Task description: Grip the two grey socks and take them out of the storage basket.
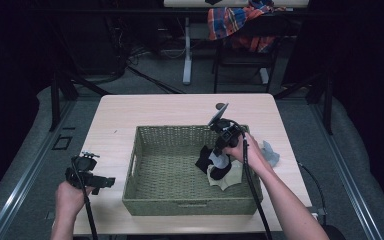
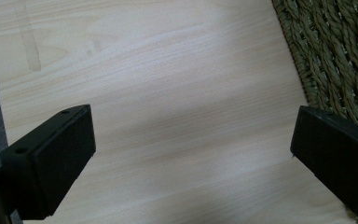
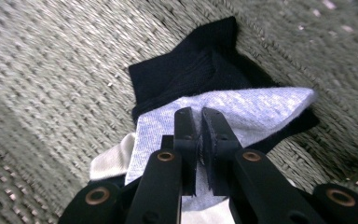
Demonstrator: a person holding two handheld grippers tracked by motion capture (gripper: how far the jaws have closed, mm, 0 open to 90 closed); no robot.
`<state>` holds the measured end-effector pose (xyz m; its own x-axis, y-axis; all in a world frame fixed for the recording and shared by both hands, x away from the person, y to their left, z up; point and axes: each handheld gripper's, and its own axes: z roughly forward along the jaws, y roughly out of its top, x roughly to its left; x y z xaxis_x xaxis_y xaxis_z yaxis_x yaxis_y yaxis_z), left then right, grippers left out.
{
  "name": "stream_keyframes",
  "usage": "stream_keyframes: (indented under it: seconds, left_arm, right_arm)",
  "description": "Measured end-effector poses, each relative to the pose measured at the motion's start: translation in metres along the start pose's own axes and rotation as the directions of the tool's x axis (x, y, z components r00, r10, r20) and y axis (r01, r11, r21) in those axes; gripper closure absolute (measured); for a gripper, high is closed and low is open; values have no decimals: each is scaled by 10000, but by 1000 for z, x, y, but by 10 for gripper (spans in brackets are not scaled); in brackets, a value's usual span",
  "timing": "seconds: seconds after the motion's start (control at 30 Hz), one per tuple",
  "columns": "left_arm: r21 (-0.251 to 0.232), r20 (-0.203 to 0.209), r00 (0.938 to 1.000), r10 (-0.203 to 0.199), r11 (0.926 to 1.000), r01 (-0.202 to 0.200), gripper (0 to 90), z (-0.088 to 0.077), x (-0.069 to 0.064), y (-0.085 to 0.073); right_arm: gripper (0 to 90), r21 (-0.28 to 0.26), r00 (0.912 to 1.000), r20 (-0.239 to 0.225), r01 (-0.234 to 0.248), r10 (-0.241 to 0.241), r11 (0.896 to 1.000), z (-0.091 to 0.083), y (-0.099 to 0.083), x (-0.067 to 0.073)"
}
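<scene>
We have the right gripper [image 3: 198, 122] clamped on the grey sock [image 3: 242, 109] in the basket [image 1: 145, 200], left gripper [image 2: 191, 154] open; next: lift it clear.

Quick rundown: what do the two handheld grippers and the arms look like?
Both grippers, left and right, are black, each trailing a black cable. Jaws are flat black blocks; the right's linkages show brass-coloured rivets in its own view. A grey plate tops the right. Forearms bare, no sleeves visible.

Dark lab: cables [image 1: 145, 55], framed rig table [image 1: 185, 107].
</scene>
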<state>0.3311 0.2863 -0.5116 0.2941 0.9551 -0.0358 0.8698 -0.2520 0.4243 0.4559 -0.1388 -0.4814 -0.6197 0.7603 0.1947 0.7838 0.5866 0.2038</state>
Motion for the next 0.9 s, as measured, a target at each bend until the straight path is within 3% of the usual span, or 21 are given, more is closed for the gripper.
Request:
stream_keyframes:
  seconds: [0.13, 0.4, 0.6, 0.9]
  left_arm:
    - [27, -4, 10000, 18, 10000, -18, 2, 0, 0, 0]
    - [-20, -33, 10000, -15, 10000, 15, 2, 0, 0, 0]
    - [-28, -27, 10000, -13, 10000, 13, 2, 0, 0, 0]
    - [-34, -51, 10000, -19, 10000, 19, 2, 0, 0, 0]
  right_arm:
    - [855, -109, 9996, -110, 274, -275, 9996, -17, -3, -1]
    - [858, -1243, 9991, -234, 325, -357, 9917, -47, -12, -1]
    - [858, -1550, 9976, -265, 586, -635, 9862, -69, -17, -2]
    - [857, -2054, 9976, -400, 471, -565, 9775, -88, -24, -2]
